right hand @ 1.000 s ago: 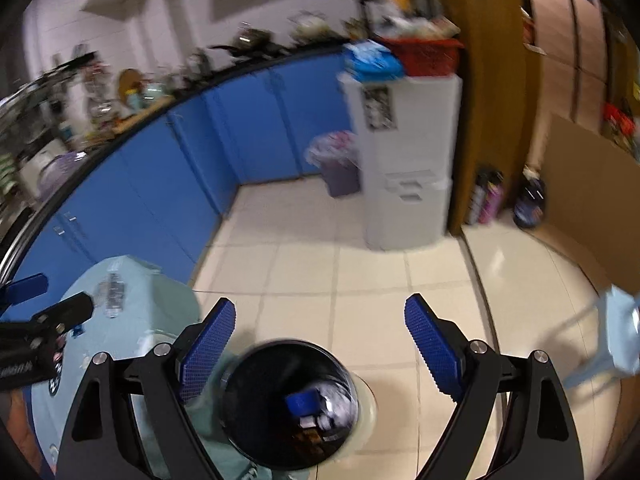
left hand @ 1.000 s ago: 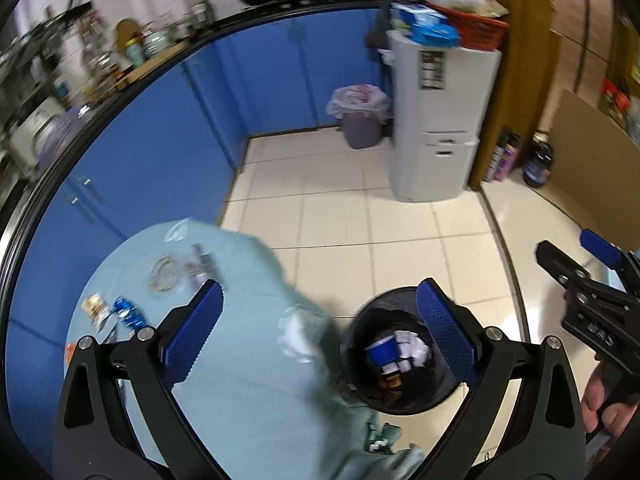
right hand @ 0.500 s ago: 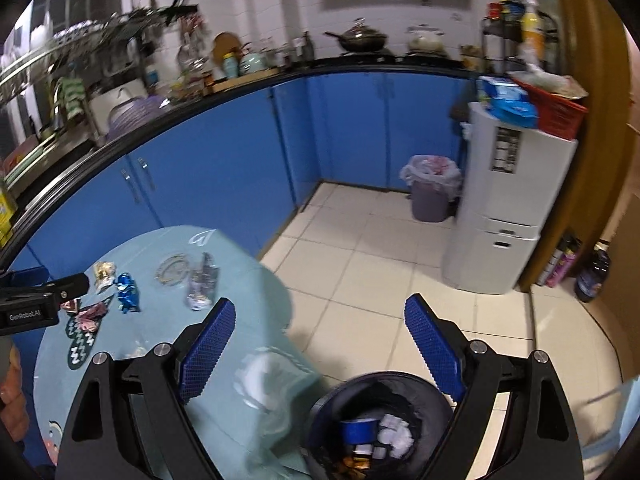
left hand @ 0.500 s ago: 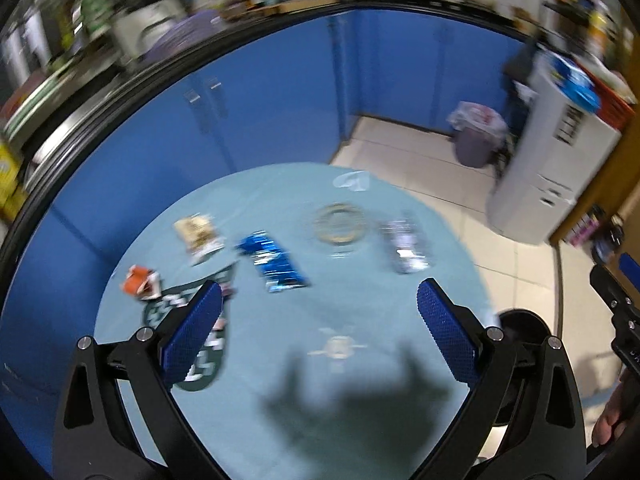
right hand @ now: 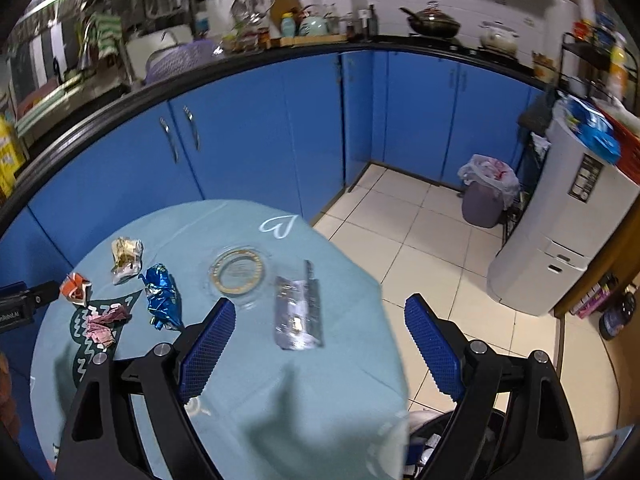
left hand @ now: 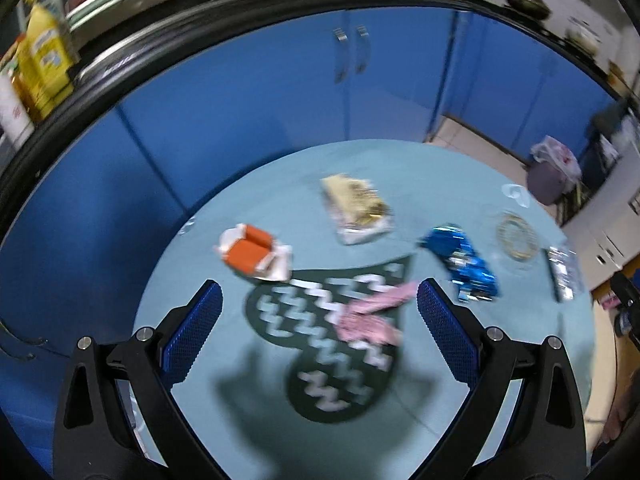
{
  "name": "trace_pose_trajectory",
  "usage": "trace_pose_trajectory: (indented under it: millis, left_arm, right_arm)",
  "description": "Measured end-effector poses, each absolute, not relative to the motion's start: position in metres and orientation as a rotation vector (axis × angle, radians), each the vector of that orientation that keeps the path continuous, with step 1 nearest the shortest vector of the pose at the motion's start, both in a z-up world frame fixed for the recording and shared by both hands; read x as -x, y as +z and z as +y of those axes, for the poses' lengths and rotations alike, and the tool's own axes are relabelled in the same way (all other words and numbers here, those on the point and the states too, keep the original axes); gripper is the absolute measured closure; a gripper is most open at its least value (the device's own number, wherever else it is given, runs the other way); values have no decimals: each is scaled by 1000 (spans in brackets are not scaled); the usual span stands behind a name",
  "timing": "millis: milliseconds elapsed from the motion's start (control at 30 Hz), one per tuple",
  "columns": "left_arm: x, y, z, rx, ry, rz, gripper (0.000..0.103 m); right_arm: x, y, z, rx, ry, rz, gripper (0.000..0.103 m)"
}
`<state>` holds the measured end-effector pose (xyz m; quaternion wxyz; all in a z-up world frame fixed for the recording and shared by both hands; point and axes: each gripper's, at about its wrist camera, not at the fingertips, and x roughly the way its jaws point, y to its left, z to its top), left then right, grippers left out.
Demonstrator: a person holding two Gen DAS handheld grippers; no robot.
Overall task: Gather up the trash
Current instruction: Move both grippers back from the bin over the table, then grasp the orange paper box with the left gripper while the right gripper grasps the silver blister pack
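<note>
**Two empty grippers, five bits of trash waiting on the table**

Both grippers are spread wide with nothing between the blue pads. The left gripper [left hand: 318, 330] hangs over the near-left part of the round table [right hand: 248, 384], right above the crumpled pink wrapper [left hand: 370, 316] lying on a dark zigzag print in the cloth. The right gripper [right hand: 316, 346] hovers nearer the right side, lined up with the clear silvery packet [right hand: 298, 312].

Further out: an orange-and-white carton scrap [left hand: 254, 254] at left, a beige snack wrapper [left hand: 356, 208] at the far side, and a blue foil wrapper [left hand: 462, 260] between the two grippers.

What I'd worry about: this stuff is thin and flat, so the pads could pinch the tablecloth along with a wrapper and drag it. Foil might also skid away. The left view is blurry, so aim looks iffy.

Containers: a glass ashtray-looking dish [right hand: 238, 272] seems empty. The black bin [right hand: 496, 440] on the floor at near right already has some scraps in it, mostly hidden. A lined bin [right hand: 486, 196] stands far off by the cabinets.
</note>
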<state>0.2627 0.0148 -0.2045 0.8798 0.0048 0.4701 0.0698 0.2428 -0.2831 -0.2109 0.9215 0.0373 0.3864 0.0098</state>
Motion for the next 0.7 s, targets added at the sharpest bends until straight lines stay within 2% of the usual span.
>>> trace_pose_trajectory:
  millis: [267, 533, 700]
  left_arm:
    - [-293, -239, 62, 45, 182, 1028, 6]
    - [-315, -269, 71, 30, 191, 1077, 7]
    - [-322, -279, 76, 26, 198, 1093, 13]
  right_arm:
    - [-273, -239, -262, -17, -9, 863, 19]
    - [-292, -262, -255, 5, -31, 933, 19]
    - [-298, -273, -251, 14, -35, 966, 19]
